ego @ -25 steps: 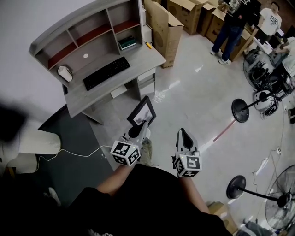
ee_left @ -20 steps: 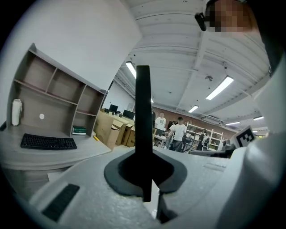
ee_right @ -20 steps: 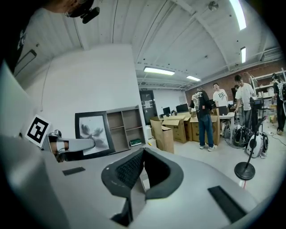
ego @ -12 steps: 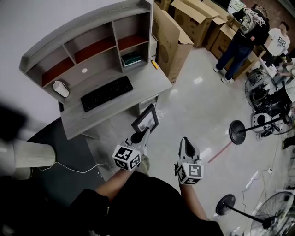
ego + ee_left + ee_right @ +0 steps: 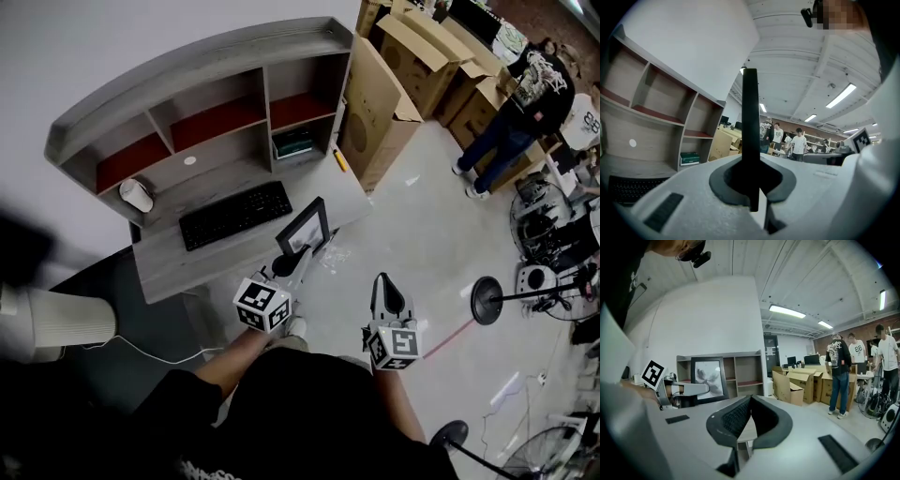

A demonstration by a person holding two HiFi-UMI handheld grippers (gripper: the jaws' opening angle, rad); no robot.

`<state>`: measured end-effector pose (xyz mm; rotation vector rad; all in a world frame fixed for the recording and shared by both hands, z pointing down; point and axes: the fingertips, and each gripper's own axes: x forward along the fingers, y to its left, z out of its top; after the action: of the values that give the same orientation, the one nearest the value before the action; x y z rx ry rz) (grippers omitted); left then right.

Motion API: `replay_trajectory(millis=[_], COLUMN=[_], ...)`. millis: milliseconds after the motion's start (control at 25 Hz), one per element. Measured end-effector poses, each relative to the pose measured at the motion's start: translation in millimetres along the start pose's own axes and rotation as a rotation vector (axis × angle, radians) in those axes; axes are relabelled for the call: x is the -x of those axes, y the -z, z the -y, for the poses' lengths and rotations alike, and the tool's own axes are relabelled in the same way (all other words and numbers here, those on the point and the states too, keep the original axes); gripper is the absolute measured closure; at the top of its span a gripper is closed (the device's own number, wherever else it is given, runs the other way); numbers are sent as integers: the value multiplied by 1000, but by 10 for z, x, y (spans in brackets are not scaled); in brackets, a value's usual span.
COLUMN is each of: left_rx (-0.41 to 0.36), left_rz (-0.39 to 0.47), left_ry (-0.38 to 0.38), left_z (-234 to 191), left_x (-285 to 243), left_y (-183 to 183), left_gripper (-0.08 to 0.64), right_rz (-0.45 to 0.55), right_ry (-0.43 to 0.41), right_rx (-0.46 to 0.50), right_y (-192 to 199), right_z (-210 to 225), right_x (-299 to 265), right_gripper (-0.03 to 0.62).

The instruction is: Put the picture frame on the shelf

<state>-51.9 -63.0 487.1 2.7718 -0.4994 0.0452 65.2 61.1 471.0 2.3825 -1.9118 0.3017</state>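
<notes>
The black picture frame [image 5: 307, 228] with a pale print is held upright in my left gripper [image 5: 294, 255], which is shut on its lower edge. It hangs just over the front right edge of the grey desk [image 5: 178, 262], below the hutch shelf [image 5: 216, 122]. In the left gripper view the frame [image 5: 750, 131] shows edge-on as a dark bar between the jaws of my left gripper [image 5: 753, 197]. My right gripper [image 5: 383, 281] is over the floor to the right, shut and empty. In the right gripper view the right gripper [image 5: 750, 399], the frame [image 5: 708, 378] and the shelf [image 5: 745, 369] all show.
A black keyboard [image 5: 234, 214] and a white cup [image 5: 137, 195] lie on the desk, and a green box [image 5: 292, 142] sits in a lower compartment. Cardboard boxes [image 5: 380, 98] stand right of the desk. People [image 5: 525, 94] and a stand's base [image 5: 487, 300] are further right.
Both grippers have moved toward the desk. The frame has gone from over the floor to the desk's front edge, still held by the left gripper.
</notes>
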Motion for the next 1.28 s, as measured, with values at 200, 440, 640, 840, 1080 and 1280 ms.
replay_trajectory(millis=[200, 440, 640, 840, 1080, 1280], left_rx=[28, 17, 6, 18, -7, 44], left_rz=[0, -8, -15, -72, -80, -94], left_ry=[-40, -64, -96, -159, -181, -241], left_z=[-259, -430, -692, -1028, -1397, -1691], left_x=[-85, -350, -681, -1072, -1758, -2174], left_y=[-91, -178, -232, -263, -501, -541], left_gripper=[535, 535, 535, 535, 535, 535], right_rz=[-13, -19, -20, -24, -19, -4], right_ry=[-44, -49, -74, -115, -187, -253], right_rx=[-4, -17, -51, -48, -46, -38], right_y=[-36, -78, -31, -149, -354, -562], right_z=[-84, 109, 331, 606, 927, 1089], right_x=[-305, -585, -1089, -1660, -2391, -2953], right_gripper=[580, 580, 580, 580, 580, 580])
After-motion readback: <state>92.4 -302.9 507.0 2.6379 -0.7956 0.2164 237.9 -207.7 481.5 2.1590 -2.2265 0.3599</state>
